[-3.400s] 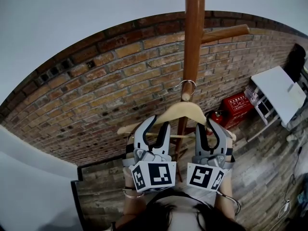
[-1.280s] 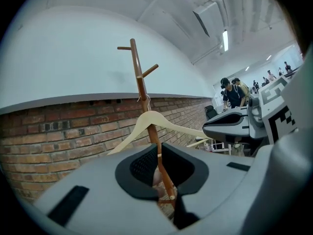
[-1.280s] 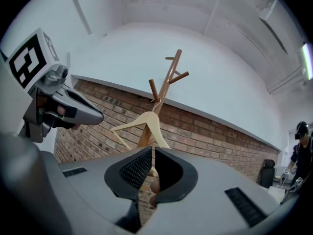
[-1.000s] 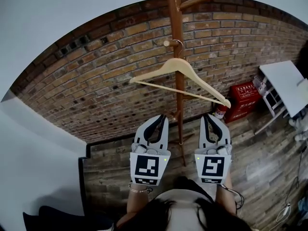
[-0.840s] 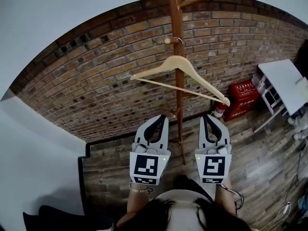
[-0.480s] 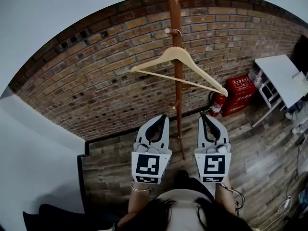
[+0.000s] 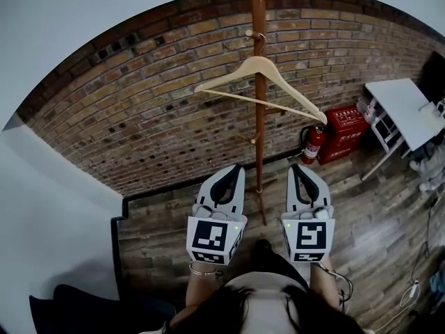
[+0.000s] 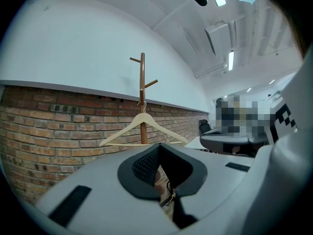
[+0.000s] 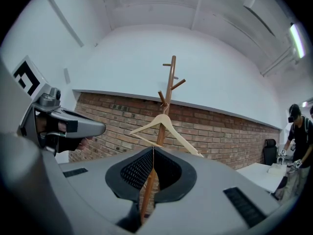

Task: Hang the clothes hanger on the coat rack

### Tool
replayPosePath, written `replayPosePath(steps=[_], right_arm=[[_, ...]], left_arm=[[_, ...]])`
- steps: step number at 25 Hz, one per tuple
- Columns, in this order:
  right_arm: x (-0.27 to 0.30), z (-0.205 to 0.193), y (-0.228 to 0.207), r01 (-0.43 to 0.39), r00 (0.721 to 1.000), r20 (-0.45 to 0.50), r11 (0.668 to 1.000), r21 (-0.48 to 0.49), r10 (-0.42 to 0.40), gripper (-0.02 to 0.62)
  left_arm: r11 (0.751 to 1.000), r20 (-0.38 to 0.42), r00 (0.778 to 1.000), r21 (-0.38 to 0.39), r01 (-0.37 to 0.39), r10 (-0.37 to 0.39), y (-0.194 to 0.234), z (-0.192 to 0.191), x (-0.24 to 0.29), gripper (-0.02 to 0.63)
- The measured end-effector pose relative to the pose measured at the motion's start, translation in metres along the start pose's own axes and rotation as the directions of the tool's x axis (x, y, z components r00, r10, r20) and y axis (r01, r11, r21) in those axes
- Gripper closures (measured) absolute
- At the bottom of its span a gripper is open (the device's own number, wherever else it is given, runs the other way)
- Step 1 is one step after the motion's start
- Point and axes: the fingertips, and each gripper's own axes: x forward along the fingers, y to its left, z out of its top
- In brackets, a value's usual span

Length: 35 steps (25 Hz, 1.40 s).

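Hanger: the pale wooden clothes hanger (image 7: 233, 72) hangs by its metal hook on a short peg of the tall brown wooden coat rack (image 7: 259, 152), its right end lower.
Left hand-held gripper (image 7: 234, 168): jaws pressed together, empty, well apart from the hanger.
Right hand-held gripper (image 7: 296, 167): jaws likewise together, empty.
Backdrop: red brick wall (image 7: 139, 103).

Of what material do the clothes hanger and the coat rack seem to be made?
The clothes hanger looks like pale, unpainted wood with a smooth, matt surface; its light, even tan colour suggests this. The coat rack seems to be darker, reddish-brown wood, perhaps varnished. Its round pole and pegs suggest turned timber, though the grain is too small to tell.
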Motion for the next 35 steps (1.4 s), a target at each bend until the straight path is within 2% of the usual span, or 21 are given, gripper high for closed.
replayPosePath(steps=[19, 28, 35], right_arm=[[-0.038, 0.008, 0.023, 0.001, 1.000, -0.001, 1.000, -0.013, -0.001, 0.555], [-0.052, 0.008, 0.030, -0.013, 1.000, -0.004, 1.000, -0.005, 0.013, 0.555], [-0.062, 0.006, 0.032, -0.012, 1.000, 0.006, 1.000, 0.000, 0.012, 0.555]], left_arm=[[0.999, -0.002, 1.000, 0.045, 0.030, -0.030, -0.014, 0.006, -0.043, 0.595], [1.000, 0.003, 1.000, -0.008, 0.020, -0.019, -0.017, 0.004, -0.055, 0.595], [0.999, 0.012, 0.999, -0.002, 0.035, -0.035, -0.029, 0.005, -0.060, 0.595]])
